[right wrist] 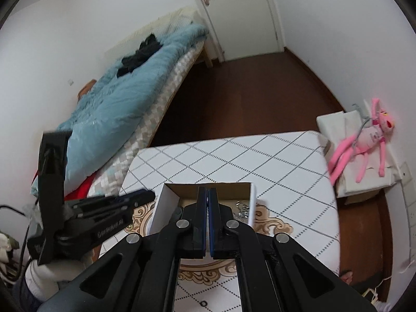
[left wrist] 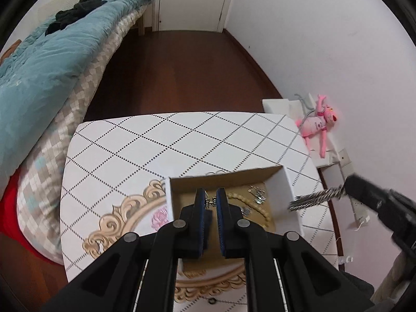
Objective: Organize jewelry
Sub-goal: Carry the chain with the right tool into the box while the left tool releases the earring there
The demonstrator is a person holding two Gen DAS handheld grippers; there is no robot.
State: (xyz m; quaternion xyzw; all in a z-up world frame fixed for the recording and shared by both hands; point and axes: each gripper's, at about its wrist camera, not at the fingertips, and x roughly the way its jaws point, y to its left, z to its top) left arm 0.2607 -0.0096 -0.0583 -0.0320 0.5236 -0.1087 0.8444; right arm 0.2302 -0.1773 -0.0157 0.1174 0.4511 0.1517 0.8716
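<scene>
Here, a bedroom is shown: a bed (left wrist: 52, 83) under a blue quilt (left wrist: 46, 52), dark wood floor (left wrist: 182, 72), and a white table (left wrist: 182, 140) patterned with dotted diamonds. An open cardboard box (left wrist: 288, 189) of jewelry is set on it. The left gripper (left wrist: 210, 202) is narrowly parted around a small silver piece (left wrist: 210, 202). The right gripper (right wrist: 208, 200) is pressed together above the box, holding a silver chain (left wrist: 314, 199). No writing is legible.

both grippers are matte black plastic. the left gripper (left wrist: 210, 197) has dark blue finger pads (left wrist: 221, 208) and round silver pivot screws (left wrist: 180, 224). the right gripper (right wrist: 208, 195) has the same linkage arms and screws. the left unit's side carries small pale lettering, unreadable, and a black cable (right wrist: 23, 244).
</scene>
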